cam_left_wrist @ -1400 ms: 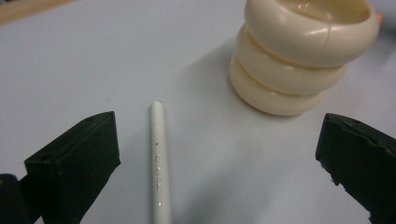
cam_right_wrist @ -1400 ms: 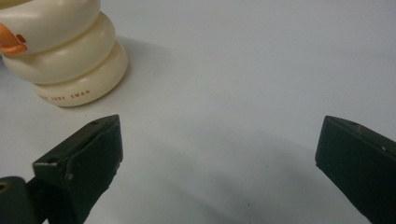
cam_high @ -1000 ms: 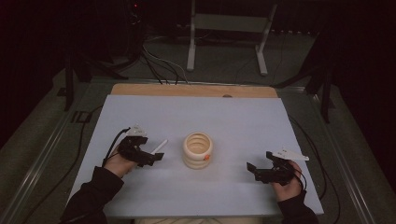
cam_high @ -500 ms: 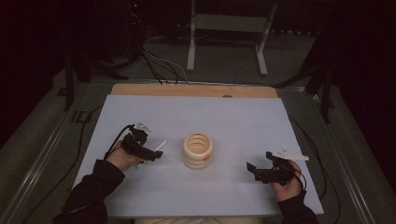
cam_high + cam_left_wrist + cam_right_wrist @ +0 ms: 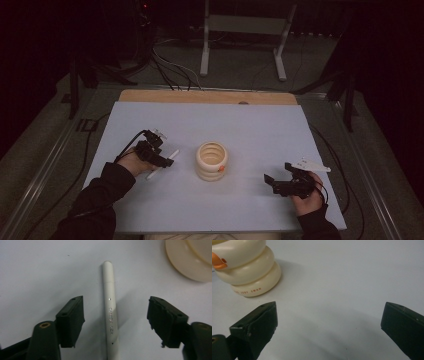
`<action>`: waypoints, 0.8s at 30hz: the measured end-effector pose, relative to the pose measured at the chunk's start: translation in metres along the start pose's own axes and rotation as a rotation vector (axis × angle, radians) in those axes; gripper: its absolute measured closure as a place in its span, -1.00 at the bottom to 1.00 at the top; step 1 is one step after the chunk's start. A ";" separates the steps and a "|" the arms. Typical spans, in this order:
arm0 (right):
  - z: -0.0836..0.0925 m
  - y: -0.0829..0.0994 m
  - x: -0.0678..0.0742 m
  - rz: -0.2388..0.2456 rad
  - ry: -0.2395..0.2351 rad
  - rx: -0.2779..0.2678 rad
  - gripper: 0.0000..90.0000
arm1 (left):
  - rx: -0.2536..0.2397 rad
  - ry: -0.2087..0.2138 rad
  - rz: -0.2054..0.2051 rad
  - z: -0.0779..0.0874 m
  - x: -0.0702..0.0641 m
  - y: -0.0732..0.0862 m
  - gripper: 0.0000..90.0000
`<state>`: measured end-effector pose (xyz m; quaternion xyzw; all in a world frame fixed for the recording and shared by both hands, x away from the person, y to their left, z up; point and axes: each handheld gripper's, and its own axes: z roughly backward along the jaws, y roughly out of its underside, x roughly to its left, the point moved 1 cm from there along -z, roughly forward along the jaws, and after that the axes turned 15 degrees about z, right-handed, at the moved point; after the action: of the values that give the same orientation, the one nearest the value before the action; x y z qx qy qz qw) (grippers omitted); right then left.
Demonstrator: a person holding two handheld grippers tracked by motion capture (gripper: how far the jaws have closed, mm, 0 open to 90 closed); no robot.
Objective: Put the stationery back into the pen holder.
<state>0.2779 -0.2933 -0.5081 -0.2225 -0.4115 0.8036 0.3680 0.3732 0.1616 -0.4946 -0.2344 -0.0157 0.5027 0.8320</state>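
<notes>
white pen [image 5: 110, 312] lies just left of the ribbed cream cup [image 5: 212, 161], between the wide-open left gripper [image 5: 115, 322]; right gripper [image 5: 329, 327] open too, empty. smooth barrel, might roll away if pinched off-centre.

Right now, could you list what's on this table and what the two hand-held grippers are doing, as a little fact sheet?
surface: pale blue table
centre object: cream ribbed holder, upright, open top, orange mark on its side
other object: white pen, lying flat
left gripper: open, jaws either side of the pen, not touching it
right gripper: open, holding nothing, pointed towards the holder
</notes>
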 end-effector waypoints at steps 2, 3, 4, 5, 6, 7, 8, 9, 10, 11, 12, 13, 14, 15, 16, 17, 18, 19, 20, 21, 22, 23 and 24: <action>0.000 0.000 0.000 -0.002 -0.001 0.002 -0.99 | 0.023 -0.002 -0.011 -0.003 -0.001 -0.001 -0.24; 0.000 0.000 0.000 -0.002 -0.002 0.003 -0.99 | 0.029 -0.015 -0.013 -0.004 -0.002 -0.002 -0.22; 0.000 0.000 0.000 -0.002 -0.002 0.002 -0.99 | 0.037 -0.023 -0.017 -0.006 -0.002 -0.002 -0.18; 0.000 0.000 0.000 -0.001 -0.001 0.002 -0.99 | 0.044 -0.020 -0.018 -0.008 -0.001 -0.003 -0.12; 0.000 0.000 0.000 0.000 -0.001 0.001 -0.99 | 0.050 -0.032 -0.022 -0.009 -0.001 -0.004 -0.09; 0.000 0.000 0.000 -0.001 -0.001 0.002 -0.99 | 0.052 -0.043 -0.021 -0.011 -0.001 -0.004 -0.04; 0.000 0.000 0.000 -0.001 -0.002 0.004 -0.99 | 0.055 -0.048 -0.027 -0.012 -0.001 -0.005 0.00; 0.000 0.000 0.000 -0.001 -0.002 0.005 -0.99 | 0.060 -0.060 -0.031 -0.013 -0.001 -0.006 0.04; 0.000 0.001 0.000 -0.002 -0.004 0.004 -0.99 | 0.065 -0.065 -0.034 -0.014 -0.001 -0.006 0.08; 0.000 0.001 0.000 -0.002 -0.004 0.005 -0.99 | 0.072 -0.067 -0.039 -0.015 -0.001 -0.007 0.09; 0.000 0.001 -0.001 -0.002 -0.004 0.004 -0.99 | 0.081 -0.072 -0.047 -0.015 -0.002 -0.008 0.15; 0.000 0.001 -0.001 -0.002 -0.003 0.005 -0.99 | 0.093 -0.076 -0.052 -0.016 -0.002 -0.009 0.18; -0.001 0.001 -0.001 -0.004 -0.005 0.005 -0.99 | 0.097 -0.078 -0.054 -0.017 -0.003 -0.009 0.20; -0.001 0.001 -0.001 -0.004 -0.005 0.006 -0.99 | 0.102 -0.085 -0.059 -0.017 -0.003 -0.010 0.24; -0.001 0.001 -0.001 -0.002 -0.005 0.006 -0.99 | 0.106 -0.093 -0.062 -0.017 -0.004 -0.011 0.25; -0.001 0.001 -0.001 -0.002 -0.006 0.006 -0.99 | 0.105 -0.098 -0.061 -0.017 -0.005 -0.012 0.26; -0.001 0.001 -0.001 -0.002 -0.006 0.005 -0.99 | 0.114 -0.104 -0.066 -0.018 -0.006 -0.013 0.28; 0.000 0.001 -0.001 -0.002 -0.006 0.004 -0.99 | 0.121 -0.112 -0.070 -0.018 -0.006 -0.014 0.29; 0.000 0.001 -0.001 -0.002 -0.005 0.004 -0.99 | 0.126 -0.111 -0.069 -0.018 -0.007 -0.016 0.30; 0.000 0.001 -0.001 -0.002 -0.004 0.005 -0.99 | 0.138 -0.114 -0.078 -0.018 -0.007 -0.017 0.34; 0.000 0.001 -0.001 -0.002 -0.004 0.006 -0.99 | 0.146 -0.115 -0.081 -0.019 -0.008 -0.018 0.37; 0.000 0.001 -0.001 -0.003 -0.005 0.006 -0.99 | 0.158 -0.116 -0.084 -0.020 -0.008 -0.019 0.38; 0.000 0.001 -0.001 -0.003 -0.005 0.006 -0.99 | 0.165 -0.115 -0.081 -0.020 -0.008 -0.020 0.41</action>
<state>0.2784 -0.2945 -0.5092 -0.2187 -0.4105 0.8048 0.3687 0.3909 0.1395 -0.5028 -0.1353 -0.0313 0.4809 0.8657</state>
